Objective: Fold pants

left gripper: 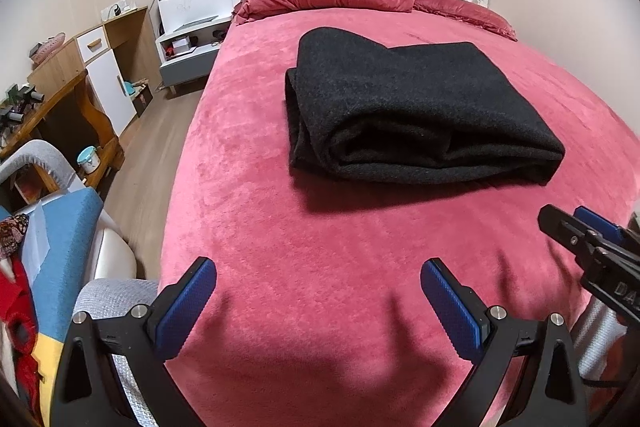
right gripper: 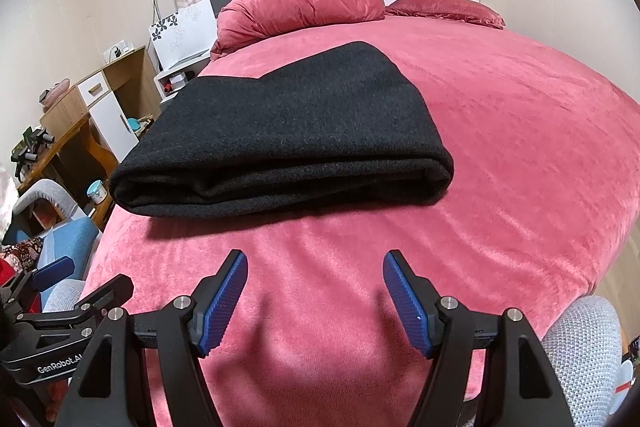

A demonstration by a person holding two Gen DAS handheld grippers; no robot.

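Left gripper [left gripper: 318, 277] and right gripper [right gripper: 315, 269] hover wide, empty, tilted down; folded charcoal pants [right gripper: 288, 143] at twelve o'clock on the bed [right gripper: 520, 147].

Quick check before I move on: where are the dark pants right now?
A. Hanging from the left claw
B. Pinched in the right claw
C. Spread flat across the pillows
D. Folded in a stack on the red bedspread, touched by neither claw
D: the pants lie folded on the bedspread, with the left claw and right claw open and empty short of them.
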